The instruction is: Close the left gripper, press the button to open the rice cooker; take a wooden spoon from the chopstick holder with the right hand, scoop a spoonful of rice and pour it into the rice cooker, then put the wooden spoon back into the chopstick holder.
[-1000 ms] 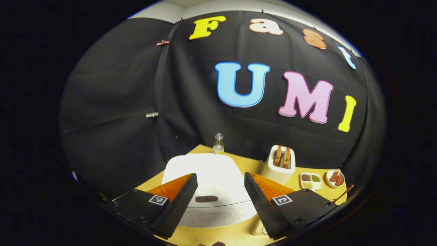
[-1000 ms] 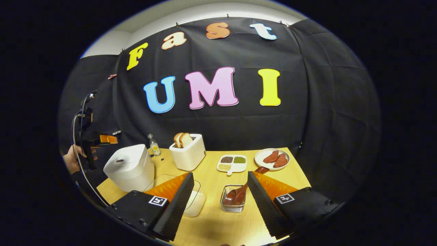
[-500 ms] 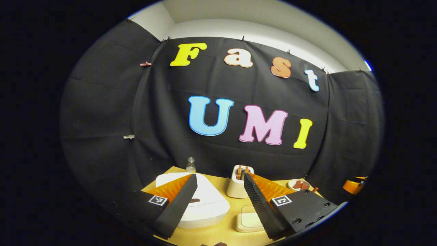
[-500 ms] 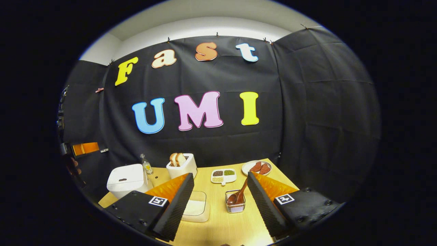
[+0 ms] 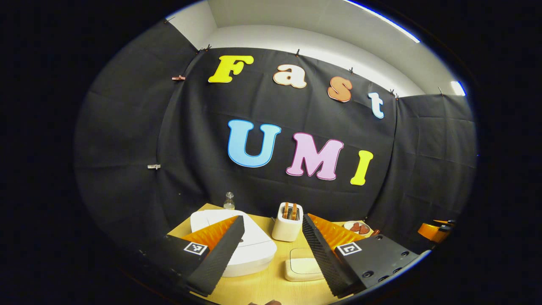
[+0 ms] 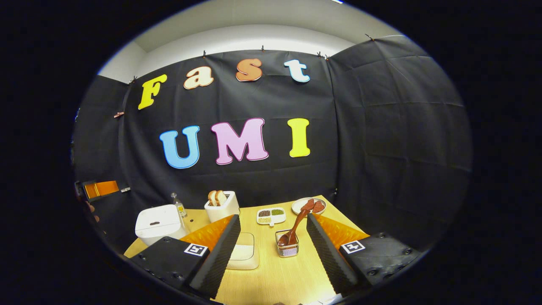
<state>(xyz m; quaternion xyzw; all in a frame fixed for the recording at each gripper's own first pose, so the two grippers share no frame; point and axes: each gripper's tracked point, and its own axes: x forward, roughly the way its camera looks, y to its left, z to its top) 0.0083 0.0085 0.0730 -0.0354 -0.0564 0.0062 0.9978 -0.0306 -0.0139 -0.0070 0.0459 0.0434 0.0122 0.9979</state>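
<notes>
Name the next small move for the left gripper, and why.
Probably close the left gripper. Its fingers stand wide apart with nothing between them, well back from the rice cooker, whose lid is down. The task wants closed fingers pressing the button on the lid.

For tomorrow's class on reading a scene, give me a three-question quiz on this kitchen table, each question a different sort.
1. True or false: the rice cooker has its lid shut.
2. Where is the wooden spoon? A in the wire holder; B on the plate; C in the right claw.
3. Fill in: the toaster holds slices of ____.

Key: 1 true. 2 A. 3 bread.
</notes>
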